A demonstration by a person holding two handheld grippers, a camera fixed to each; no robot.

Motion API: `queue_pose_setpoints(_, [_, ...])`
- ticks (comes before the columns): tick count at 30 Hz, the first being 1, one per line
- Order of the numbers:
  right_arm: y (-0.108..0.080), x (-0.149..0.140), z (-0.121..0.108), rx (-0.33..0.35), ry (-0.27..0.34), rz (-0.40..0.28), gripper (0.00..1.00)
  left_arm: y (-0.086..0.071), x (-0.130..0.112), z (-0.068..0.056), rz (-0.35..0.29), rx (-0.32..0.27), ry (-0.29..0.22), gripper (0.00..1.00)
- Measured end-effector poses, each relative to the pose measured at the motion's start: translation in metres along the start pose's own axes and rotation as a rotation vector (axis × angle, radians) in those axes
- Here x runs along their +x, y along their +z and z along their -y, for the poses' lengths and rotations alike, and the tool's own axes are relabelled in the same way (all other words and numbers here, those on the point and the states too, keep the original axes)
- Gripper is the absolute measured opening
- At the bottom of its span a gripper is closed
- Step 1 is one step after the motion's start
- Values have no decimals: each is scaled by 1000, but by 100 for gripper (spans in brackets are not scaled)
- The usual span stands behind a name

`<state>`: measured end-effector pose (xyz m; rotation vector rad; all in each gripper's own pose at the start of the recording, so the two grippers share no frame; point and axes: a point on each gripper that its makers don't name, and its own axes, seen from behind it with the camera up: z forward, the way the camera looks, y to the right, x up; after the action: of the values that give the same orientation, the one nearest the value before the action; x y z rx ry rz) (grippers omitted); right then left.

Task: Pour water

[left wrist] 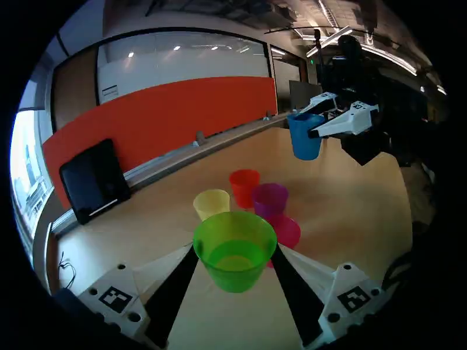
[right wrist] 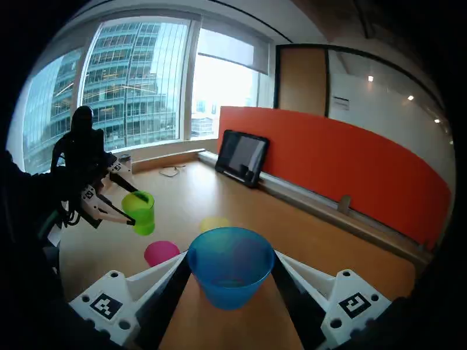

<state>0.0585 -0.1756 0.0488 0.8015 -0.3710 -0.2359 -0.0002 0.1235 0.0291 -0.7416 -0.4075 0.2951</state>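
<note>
Left gripper has its fingers clamped on the green cup, held above the surface. Just behind the green cup sit the pink cup, yellow cup, purple cup and orange cup. Farther back, up and right of it, the right gripper grips a blue cup midair.

Your left gripper clamps an upright green cup over the table. Just behind sit a yellow cup, red cup, purple cup and pink cup, close together. Farther off, your right gripper holds a blue cup aloft.
</note>
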Motion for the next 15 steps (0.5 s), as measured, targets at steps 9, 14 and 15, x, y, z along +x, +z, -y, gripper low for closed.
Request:
queue_pose_setpoints(9, [14,-31,-3,5,4,58,94,16,-26,-3,83,-34,-4,86])
queue_pose_setpoints(14, [21,-49,-5,11,7,87,94,24,-39,-4,119,-55,-14,86])
queue_pose_setpoints(15, [22,-51,-5,11,7,91,94,25,-41,-5,123,-59,-15,86])
